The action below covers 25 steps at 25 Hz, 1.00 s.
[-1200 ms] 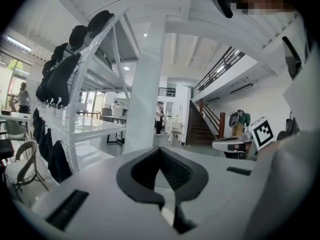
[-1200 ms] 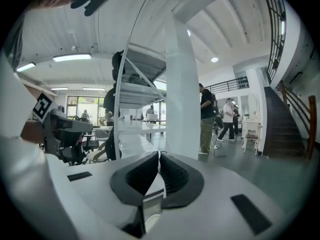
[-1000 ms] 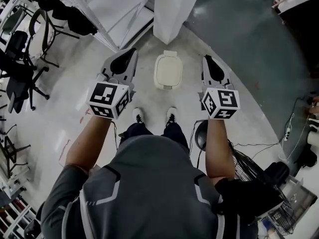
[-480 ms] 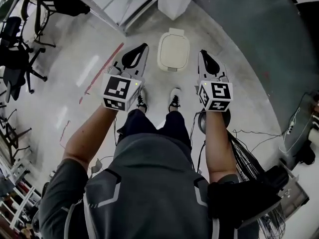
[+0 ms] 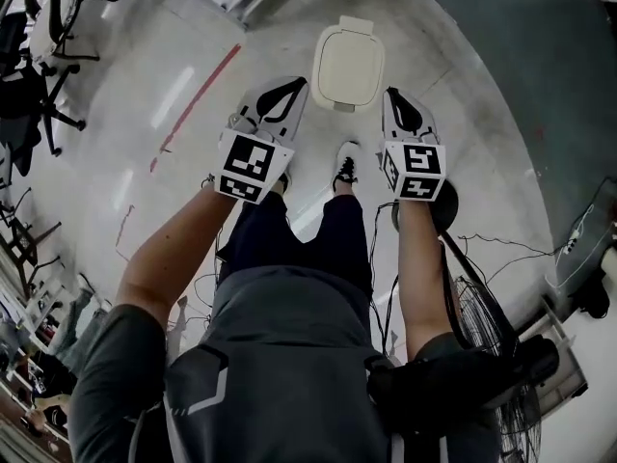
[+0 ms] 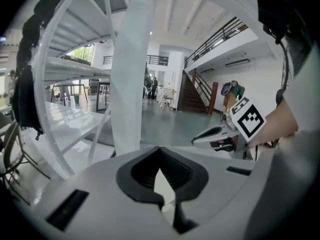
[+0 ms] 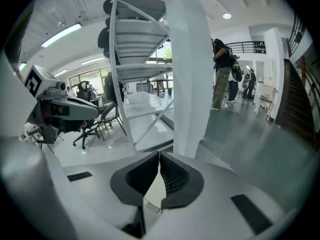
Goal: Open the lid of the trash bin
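A cream trash bin [image 5: 348, 66] stands on the floor in front of the person's shoes, seen from above with its lid down. My left gripper [image 5: 300, 83] hovers just left of the bin, its jaws shut and empty. My right gripper [image 5: 390, 94] hovers at the bin's right front corner, also shut with nothing held. In the left gripper view the closed left gripper [image 6: 160, 148] points at a white column [image 6: 132, 69], and the right gripper [image 6: 220, 136] shows beside it. The right gripper view shows the right gripper [image 7: 159, 156] closed, with the left gripper [image 7: 65, 109] at the left.
A white column [image 7: 187, 69] and a white steel stair frame [image 7: 140, 59] rise behind the bin. Office chairs [image 5: 39, 85] stand at the far left. A wire fan [image 5: 487, 326] and cables [image 5: 482, 244] lie at the right. A red line [image 5: 193, 109] marks the floor. People [image 7: 220, 74] stand in the distance.
The person has stepped forward, so the shoes now stand close to the bin. Both grippers have moved up to flank the bin. Both stayed shut.
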Motion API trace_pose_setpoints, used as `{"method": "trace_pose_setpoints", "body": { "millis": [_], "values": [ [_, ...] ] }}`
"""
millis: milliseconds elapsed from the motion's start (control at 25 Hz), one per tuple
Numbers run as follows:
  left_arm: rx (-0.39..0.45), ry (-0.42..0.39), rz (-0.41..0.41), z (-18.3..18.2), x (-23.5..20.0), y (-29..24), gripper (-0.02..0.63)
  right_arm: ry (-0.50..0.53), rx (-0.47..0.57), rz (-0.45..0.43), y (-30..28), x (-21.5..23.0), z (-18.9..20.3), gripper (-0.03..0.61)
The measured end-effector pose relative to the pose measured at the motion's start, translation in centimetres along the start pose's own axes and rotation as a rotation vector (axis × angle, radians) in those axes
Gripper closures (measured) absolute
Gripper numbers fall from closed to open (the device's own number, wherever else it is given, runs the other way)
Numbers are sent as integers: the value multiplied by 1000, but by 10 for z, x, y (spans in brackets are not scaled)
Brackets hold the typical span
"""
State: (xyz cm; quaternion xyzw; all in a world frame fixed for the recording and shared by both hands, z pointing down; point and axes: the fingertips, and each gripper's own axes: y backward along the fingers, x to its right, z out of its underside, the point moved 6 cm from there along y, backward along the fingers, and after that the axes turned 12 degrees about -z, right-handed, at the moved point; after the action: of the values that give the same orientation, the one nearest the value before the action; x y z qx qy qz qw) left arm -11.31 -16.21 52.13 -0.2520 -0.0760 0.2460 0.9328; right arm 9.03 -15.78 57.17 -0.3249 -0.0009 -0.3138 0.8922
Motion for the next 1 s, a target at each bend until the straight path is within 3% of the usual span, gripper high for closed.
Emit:
{"method": "trace_pose_setpoints", "body": {
  "millis": [680, 1000],
  "values": [
    [-295, -54, 70, 159, 46, -80, 604, 4, -248, -121, -94, 4, 160, 548],
    [-345, -53, 81, 209, 62, -108, 604, -23, -313, -160, -127, 13, 209, 548]
  ]
}}
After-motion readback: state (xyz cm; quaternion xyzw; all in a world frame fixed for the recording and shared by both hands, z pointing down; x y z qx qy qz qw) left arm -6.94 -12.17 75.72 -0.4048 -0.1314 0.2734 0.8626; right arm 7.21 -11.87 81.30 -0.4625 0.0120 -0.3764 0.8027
